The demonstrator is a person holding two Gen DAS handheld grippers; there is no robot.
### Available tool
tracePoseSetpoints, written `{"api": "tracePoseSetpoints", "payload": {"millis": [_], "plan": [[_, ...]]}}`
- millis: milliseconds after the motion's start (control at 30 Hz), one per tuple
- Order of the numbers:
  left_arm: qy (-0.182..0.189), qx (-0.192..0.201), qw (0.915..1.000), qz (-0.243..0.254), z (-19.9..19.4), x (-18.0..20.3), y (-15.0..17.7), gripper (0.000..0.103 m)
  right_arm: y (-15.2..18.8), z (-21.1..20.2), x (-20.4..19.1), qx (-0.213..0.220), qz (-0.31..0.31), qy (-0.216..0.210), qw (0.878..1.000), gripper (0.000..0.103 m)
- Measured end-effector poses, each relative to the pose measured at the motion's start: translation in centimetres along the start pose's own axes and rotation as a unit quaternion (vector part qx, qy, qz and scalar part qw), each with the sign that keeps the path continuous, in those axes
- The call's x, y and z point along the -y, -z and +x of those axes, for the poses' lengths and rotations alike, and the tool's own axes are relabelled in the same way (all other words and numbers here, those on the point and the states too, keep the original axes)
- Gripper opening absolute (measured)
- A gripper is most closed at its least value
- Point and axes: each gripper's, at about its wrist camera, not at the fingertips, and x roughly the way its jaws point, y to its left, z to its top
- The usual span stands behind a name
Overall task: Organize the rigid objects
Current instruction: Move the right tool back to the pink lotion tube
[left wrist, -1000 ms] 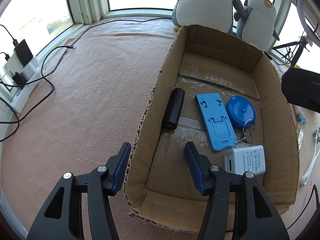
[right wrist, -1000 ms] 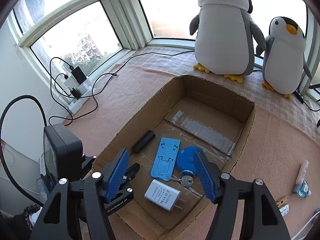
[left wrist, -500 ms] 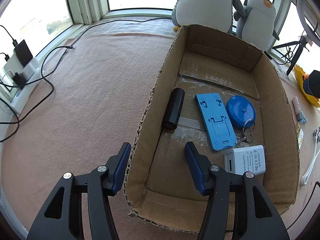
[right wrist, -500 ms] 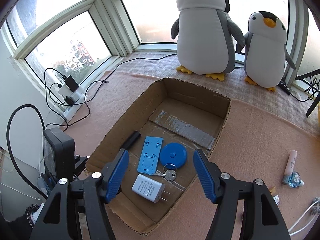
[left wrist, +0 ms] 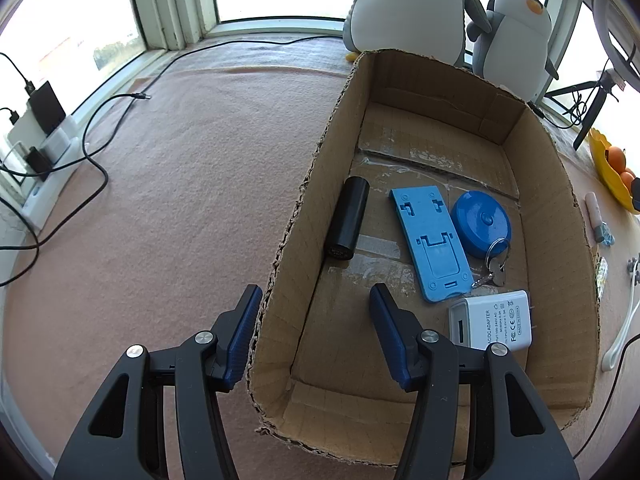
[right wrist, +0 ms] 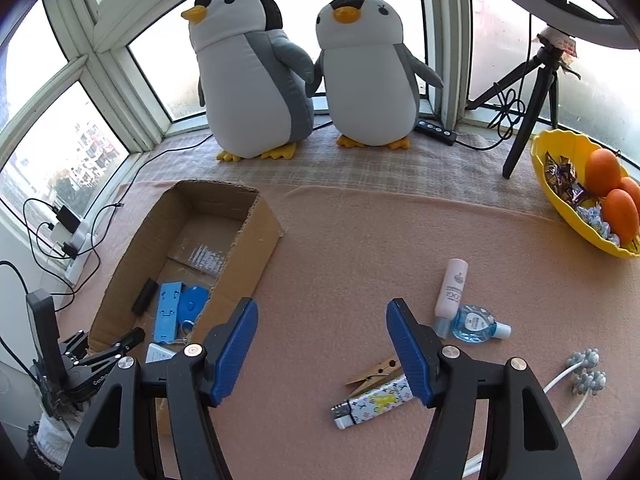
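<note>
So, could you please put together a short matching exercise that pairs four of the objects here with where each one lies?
Things:
1. black cylinder
2. white power adapter
3. lighter
4. oranges

Places:
A. on the pink cloth beside the clothespin
B. in the yellow bowl
C. in the cardboard box, near its left wall
D. in the cardboard box, at its near right corner

Pairs: 1-C, 2-D, 3-A, 4-B
</note>
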Motion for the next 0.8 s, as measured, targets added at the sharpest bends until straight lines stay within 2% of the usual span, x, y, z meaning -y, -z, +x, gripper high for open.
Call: {"api": "tracePoseSetpoints", "payload": {"millis": [200,500,733,800], "plan": [[-0.002,0.0,1.0,0.001,0.0,0.1,0.0,0.056,-0.3,0.7,3.5,-0.012,0.015,0.036,0.999,0.063],[-0.001,0.0,1.0,0.001,0.0,0.1,0.0,0.056,-1.3,2.6,7.0,-0.037,0.043,0.047,0.997,0.061],[-0.001,0.0,1.0,0.0,0.0,0.1,0.0,0.056,-2.1,4.7,9.0,-0.062,0.076,0.032,0.995,0.046],[-0.001,0.0,1.0,0.0,0.0,0.1,0.0,0.056,-2.3,5.3,9.3,-0.071,0.08,0.027,0.994,0.045]]}}
